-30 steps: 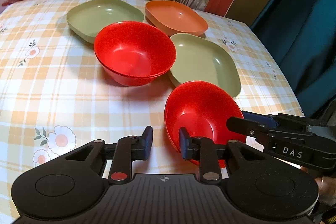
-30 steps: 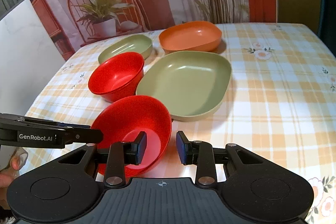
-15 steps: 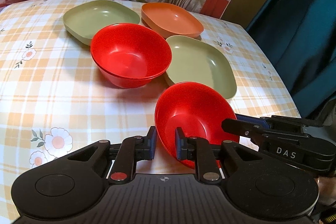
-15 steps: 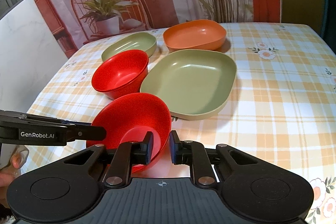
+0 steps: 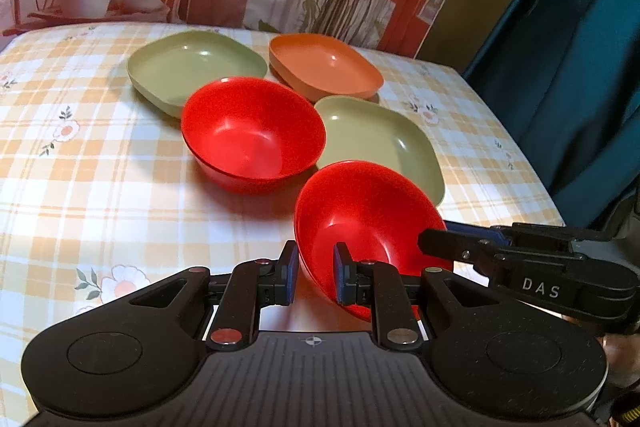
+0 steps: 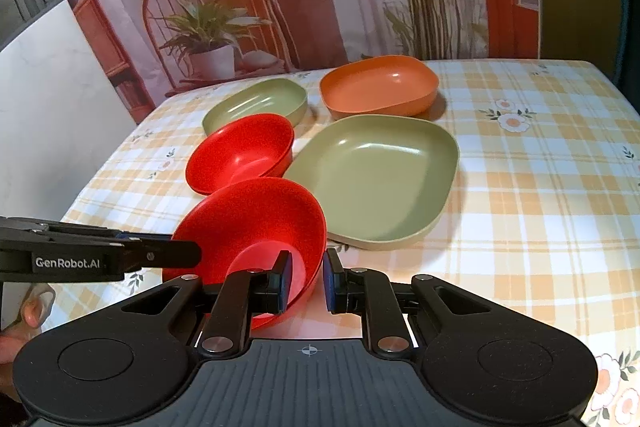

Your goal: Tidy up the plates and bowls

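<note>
I am pinching the near round red plastic bowl's [image 5: 360,211] rim with both my left gripper [image 5: 314,277] and right gripper [image 6: 306,281]; second red bowl [image 5: 252,131] at eleven o'clock, plates unstacked.

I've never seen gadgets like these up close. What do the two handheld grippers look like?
Both are matte black plastic. Each has a wide ribbed base with two round discs, jointed links with silver rivets, and jaws faced with blue pads. The left gripper has one red rivet and reads "GenRobot.AI" on its side; the right gripper reads "DAS".
</note>
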Demonstrator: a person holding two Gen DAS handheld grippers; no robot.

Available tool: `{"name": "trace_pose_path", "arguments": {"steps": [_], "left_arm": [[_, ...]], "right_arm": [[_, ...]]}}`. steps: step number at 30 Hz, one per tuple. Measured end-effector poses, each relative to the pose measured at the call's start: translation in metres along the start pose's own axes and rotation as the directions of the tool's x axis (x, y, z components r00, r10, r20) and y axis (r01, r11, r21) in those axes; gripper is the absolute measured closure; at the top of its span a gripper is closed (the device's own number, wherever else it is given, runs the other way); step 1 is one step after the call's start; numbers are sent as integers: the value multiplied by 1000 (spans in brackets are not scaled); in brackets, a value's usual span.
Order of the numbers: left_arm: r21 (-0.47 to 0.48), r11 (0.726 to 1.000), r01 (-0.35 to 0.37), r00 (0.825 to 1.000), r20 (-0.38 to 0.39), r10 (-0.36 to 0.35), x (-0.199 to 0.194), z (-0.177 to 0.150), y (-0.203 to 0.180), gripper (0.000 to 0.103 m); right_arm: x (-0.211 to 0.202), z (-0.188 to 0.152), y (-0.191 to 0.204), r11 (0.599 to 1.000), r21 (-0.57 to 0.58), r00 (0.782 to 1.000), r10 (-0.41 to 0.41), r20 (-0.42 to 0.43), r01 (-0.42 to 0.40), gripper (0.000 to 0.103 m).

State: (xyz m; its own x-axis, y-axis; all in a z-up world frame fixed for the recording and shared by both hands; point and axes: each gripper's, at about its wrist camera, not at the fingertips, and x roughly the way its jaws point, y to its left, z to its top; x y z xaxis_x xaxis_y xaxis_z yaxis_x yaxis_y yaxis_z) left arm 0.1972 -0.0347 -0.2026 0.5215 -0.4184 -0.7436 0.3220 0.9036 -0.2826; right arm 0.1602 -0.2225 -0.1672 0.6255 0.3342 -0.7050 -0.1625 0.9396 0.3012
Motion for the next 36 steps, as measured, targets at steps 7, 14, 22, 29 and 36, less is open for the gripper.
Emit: {"name": "trace_pose_path", "arguments": {"steps": [7,14,22,29,36], "left_arm": [[11,1000,-15,998,62,14,-13,12,4,83],[-7,999,-46,994,98,46,-20,42,19,83],[-67,994,-84,992,86,89,-6,73,43,83],[-48,991,-123,990,56,126,11,73,46,83],[-44,988,-145,989,35,147,19,75,51,83]], "right_arm": [[-1,22,6,999,-1,998,43,45,-43,87],[12,60,19,996,-56,992,80,94,-75,87],[51,90,31,993,-101,995,65,81,-57,87],[79,92,29,996,-86,999,43,34,-40,87],[89,93,31,995,-92,999,39,16,-38,87]]}}
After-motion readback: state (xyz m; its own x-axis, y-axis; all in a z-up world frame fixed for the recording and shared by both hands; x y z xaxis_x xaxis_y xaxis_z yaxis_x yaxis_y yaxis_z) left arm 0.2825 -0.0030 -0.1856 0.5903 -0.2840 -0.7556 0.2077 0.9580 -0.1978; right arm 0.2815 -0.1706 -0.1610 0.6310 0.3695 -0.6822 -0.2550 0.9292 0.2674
